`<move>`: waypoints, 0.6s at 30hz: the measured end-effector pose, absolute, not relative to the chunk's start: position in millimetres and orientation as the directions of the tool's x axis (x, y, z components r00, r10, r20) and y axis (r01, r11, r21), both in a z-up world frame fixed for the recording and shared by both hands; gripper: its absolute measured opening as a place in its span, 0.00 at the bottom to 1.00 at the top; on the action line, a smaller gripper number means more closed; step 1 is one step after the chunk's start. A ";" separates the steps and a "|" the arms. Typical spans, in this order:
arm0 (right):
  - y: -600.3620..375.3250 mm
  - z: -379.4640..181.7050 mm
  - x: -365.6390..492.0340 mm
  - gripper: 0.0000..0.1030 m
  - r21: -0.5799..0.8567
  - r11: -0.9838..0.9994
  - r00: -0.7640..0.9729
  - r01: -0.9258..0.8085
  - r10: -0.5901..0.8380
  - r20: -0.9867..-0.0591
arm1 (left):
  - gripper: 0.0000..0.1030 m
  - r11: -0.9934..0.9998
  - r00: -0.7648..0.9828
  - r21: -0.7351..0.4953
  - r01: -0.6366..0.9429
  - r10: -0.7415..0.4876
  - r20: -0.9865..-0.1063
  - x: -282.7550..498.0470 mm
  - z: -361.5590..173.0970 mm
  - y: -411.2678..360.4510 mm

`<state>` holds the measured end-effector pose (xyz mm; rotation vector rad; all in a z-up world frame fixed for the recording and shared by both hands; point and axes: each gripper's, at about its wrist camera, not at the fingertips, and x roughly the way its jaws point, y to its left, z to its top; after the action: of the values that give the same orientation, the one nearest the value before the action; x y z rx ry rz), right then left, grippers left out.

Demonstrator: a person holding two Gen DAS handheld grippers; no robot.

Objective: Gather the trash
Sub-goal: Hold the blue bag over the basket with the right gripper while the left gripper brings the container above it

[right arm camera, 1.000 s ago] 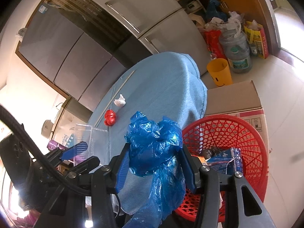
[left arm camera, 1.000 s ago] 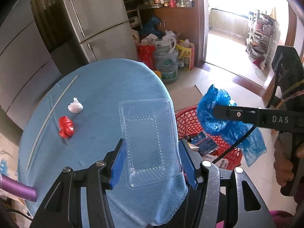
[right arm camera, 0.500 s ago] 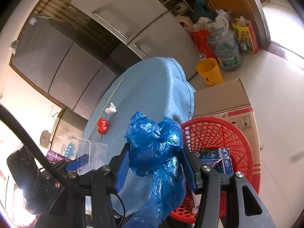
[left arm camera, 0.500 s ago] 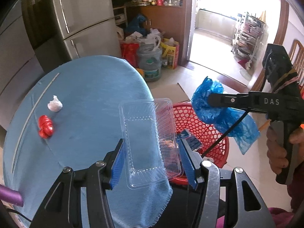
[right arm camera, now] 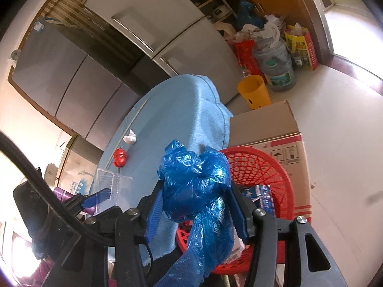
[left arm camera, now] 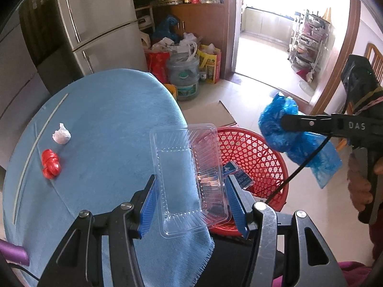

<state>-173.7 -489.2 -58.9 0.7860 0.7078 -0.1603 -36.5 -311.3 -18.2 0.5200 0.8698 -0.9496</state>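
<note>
My left gripper (left arm camera: 191, 203) is shut on a clear plastic tray (left arm camera: 189, 174) and holds it over the table's right edge, partly above the red mesh basket (left arm camera: 253, 157). My right gripper (right arm camera: 196, 205) is shut on a crumpled blue plastic bag (right arm camera: 198, 181) and holds it in the air near the red basket (right arm camera: 263, 167); the bag also shows in the left wrist view (left arm camera: 292, 138). A white paper wad (left arm camera: 61, 135) and a red crumpled wrapper (left arm camera: 50, 163) lie on the blue tablecloth (left arm camera: 107, 124).
The basket on the floor holds blue packets (right arm camera: 258, 192). A cardboard box (right arm camera: 270, 129) stands behind it, with a yellow bin (right arm camera: 253, 92), a water jug (left arm camera: 184, 76) and bags by the fridge (left arm camera: 95, 19). A white stick (left arm camera: 38, 143) lies along the table's left.
My left gripper has carried the clear tray to the right, from over the table to partly over the basket. My right gripper still holds the blue bag and has drifted right.
</note>
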 end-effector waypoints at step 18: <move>-502.7 -79.4 -181.0 0.54 0.622 0.676 0.757 0.394 0.145 -0.637 | 0.57 0.458 0.283 0.056 0.887 -0.444 -0.850 -37.6 -33.9 -345.3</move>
<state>-181.0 -502.7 -79.4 0.8332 0.7184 -0.1545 -37.6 -345.3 -33.9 0.5996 0.8812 -0.9659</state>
